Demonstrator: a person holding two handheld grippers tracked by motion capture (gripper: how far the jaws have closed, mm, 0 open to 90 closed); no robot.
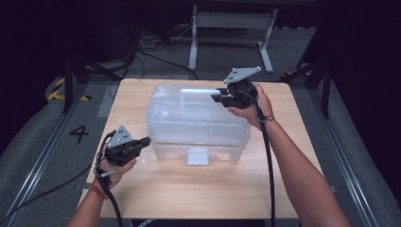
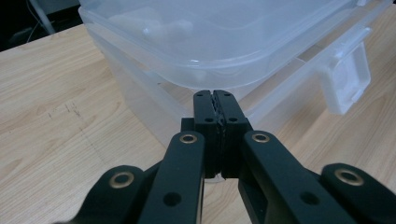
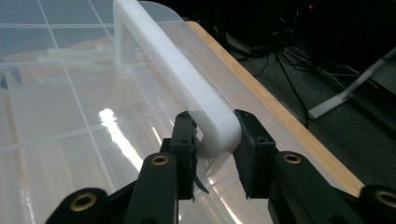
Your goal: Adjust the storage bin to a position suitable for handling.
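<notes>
The box [image 1: 196, 120], a clear lidded plastic tub, sat in the middle of the table [image 1: 198, 189], with its white latch [image 1: 197, 156] on the wall facing the person. The right gripper [image 1: 221, 96] reached over the box's lid from its right end, and its jaws straddled the end of the white handle [image 3: 187, 77], one pad at each side; whether they actually pinched it I could not tell, since a sliver of gap seemed to remain on one side. The left gripper [image 1: 145, 141] was clenched on nothing, its jaws pressed together just beside the box's near left corner. The likely trouble was a slip: the jaws sat at the handle's rounded end, so a pull could have let it slide out, and a one-ended lift could have tilted the box or dragged it along the table. If the latch was fastened, pulling would have lifted the whole box. The right gripper view showed the handle between the pads, which the high view blurred into glare. The left gripper view showed the shut jaws nearly touching the box's rim [image 2: 196, 81], along with pale contents inside, too blurred to name.
</notes>
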